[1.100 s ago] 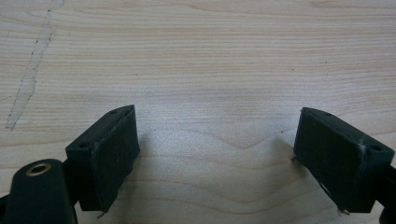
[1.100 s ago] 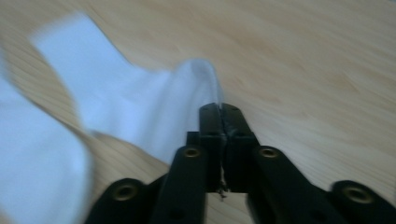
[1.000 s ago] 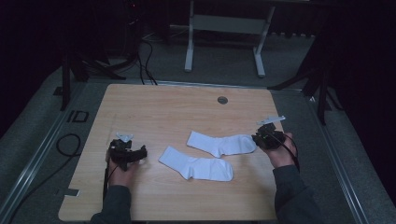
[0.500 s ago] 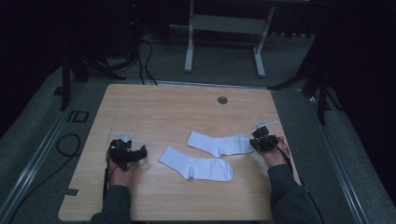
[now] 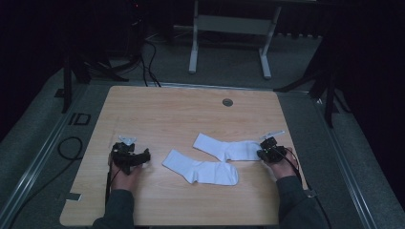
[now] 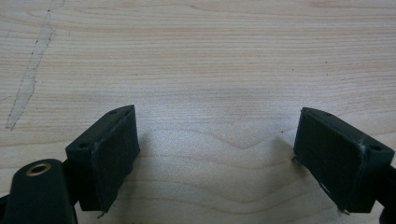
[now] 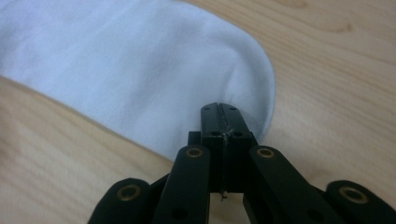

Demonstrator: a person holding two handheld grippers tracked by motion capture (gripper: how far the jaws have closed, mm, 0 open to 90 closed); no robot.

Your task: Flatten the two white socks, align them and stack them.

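High view: wooden table point(image 5: 157, 109) mid-frame, two white socks on it. Upper sock point(image 5: 228, 148) runs from centre toward the right; lower sock point(image 5: 200, 168) lies just below-left of it, the two touching or overlapping near centre. R gripper point(image 5: 267, 150) sits at the right end of the upper sock, tips on the fabric, person's hand behind it at lower right. L gripper point(image 5: 131, 156) is at lower left of the table, well apart from both socks, resting on or just above the wood.

Left gripper view: L gripper's two black pads point(image 6: 114, 156) stand wide apart at the bottom corners of the frame, nothing between them but bare wood grain. A pale scratch point(image 6: 30, 77) runs down the upper left.

Right gripper view: R gripper point(image 7: 223, 114) jaws have just come together, pads meeting at centre-bottom of frame w/ a pinch of the upper sock point(image 7: 130, 70) caught at its rounded end. Fabric puckers right at the tips. Sock spreads to the upper left; bare wood at right and lower left.
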